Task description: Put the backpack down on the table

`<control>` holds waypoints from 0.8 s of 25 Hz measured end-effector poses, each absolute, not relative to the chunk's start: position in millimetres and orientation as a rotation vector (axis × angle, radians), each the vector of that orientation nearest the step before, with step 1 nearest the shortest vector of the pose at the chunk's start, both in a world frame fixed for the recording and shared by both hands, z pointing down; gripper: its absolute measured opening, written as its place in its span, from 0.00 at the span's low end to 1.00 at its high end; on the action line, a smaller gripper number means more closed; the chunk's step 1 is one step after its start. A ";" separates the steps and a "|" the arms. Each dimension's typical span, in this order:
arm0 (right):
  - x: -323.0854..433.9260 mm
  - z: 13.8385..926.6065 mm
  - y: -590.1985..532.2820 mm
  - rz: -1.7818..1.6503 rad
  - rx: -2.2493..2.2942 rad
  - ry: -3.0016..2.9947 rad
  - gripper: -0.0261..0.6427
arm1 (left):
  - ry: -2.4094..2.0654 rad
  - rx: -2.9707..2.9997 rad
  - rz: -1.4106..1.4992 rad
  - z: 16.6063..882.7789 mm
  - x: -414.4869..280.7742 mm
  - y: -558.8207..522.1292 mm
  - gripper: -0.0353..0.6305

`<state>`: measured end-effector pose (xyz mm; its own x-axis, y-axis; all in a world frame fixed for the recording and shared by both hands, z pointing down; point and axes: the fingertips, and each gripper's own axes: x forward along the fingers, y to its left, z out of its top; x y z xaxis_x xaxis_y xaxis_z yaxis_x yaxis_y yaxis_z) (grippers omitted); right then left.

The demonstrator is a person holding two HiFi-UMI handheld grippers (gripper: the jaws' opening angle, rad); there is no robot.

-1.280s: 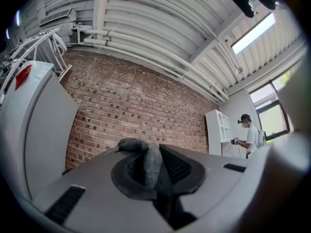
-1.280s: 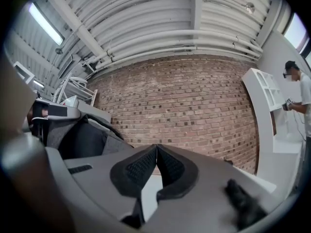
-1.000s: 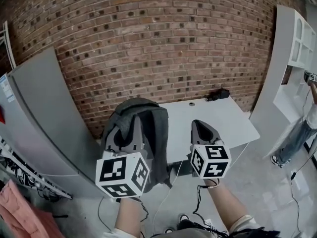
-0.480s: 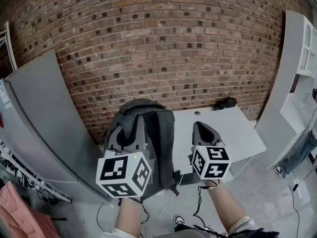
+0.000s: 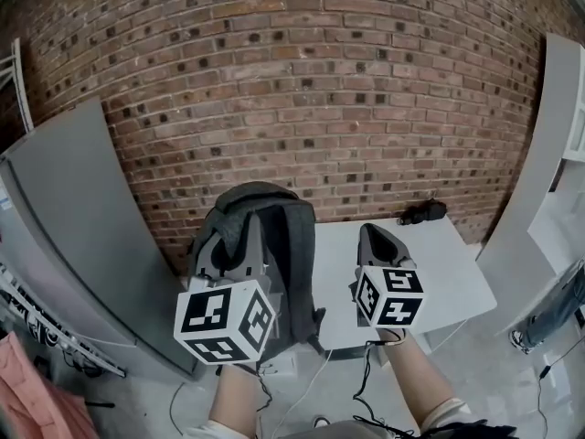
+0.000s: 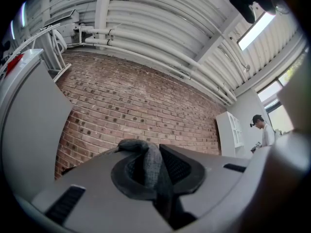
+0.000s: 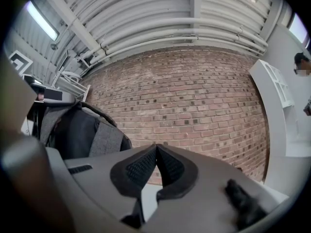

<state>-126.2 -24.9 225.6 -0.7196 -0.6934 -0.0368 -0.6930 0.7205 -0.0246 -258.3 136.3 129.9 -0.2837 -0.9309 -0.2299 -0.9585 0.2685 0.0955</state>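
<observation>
A dark grey backpack (image 5: 288,250) hangs in the air in the head view, at the near left corner of the white table (image 5: 439,277). My left gripper (image 5: 239,231) is shut on its top handle. In the left gripper view the grey handle strap (image 6: 151,165) lies pinched between the pads of that gripper (image 6: 146,154). My right gripper (image 5: 373,238) hovers over the table's near edge, to the right of the backpack, shut and with nothing in it. In the right gripper view its pads (image 7: 156,152) meet, and the backpack (image 7: 80,130) shows at the left.
A brick wall (image 5: 302,90) stands behind the table. A small black object (image 5: 423,212) lies at the table's far edge. A tall grey cabinet (image 5: 64,227) stands on the left and a white shelf unit (image 5: 553,154) on the right. Cables (image 5: 366,382) trail on the floor below.
Both grippers have moved forward towards the table and wall, the backpack still hanging from the left one. The table now lies nearer, under the right gripper.
</observation>
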 end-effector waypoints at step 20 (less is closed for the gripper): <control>-189.4 278.3 -142.8 -0.185 -1.025 2.971 0.08 | 2.515 -1.611 0.234 136.8 -317.8 40.2 0.12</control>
<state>-189.4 -142.8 278.3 -0.7879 -0.6142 0.0449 -0.6150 0.7810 -0.1088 -317.8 40.2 136.8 -0.4142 -0.8868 -0.2049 -0.9094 0.4127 0.0523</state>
